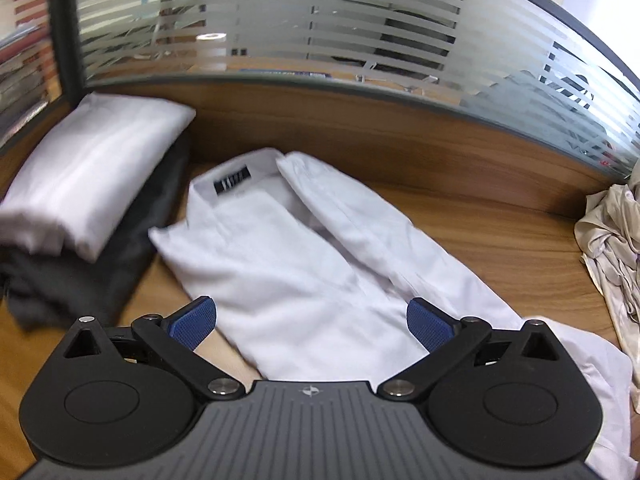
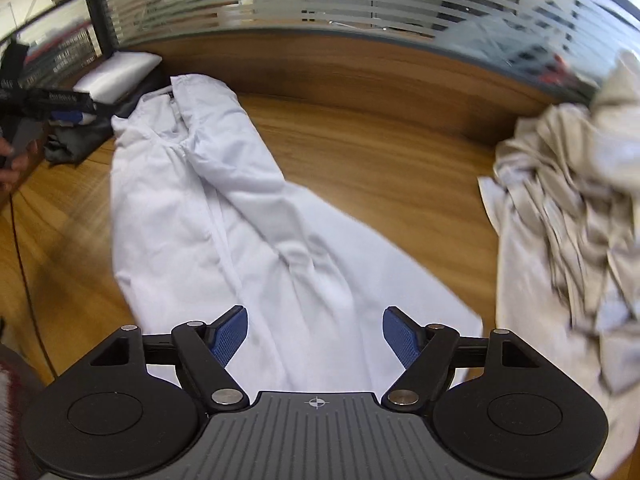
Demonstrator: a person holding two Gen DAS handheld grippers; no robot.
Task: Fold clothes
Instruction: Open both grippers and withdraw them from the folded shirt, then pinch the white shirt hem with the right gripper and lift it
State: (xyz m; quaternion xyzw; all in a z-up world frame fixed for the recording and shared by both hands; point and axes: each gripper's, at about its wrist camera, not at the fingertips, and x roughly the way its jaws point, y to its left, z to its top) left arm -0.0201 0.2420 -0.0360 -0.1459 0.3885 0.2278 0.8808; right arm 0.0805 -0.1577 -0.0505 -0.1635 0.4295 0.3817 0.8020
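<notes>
A white shirt lies lengthwise on the wooden desk, its sides folded inward and its collar with a black label at the far end. My left gripper hovers above the shirt's near part, jaws wide open, nothing between the blue pads. In the right wrist view the same white shirt stretches from the collar at far left down to the hem. My right gripper hangs open over that hem, with no cloth pinched. The left gripper shows at the far left edge, held by a hand.
A stack of folded clothes, white on top of dark grey, sits at the left by the partition. A crumpled beige garment pile lies at the right. A wooden wall with striped glass closes the desk's far side.
</notes>
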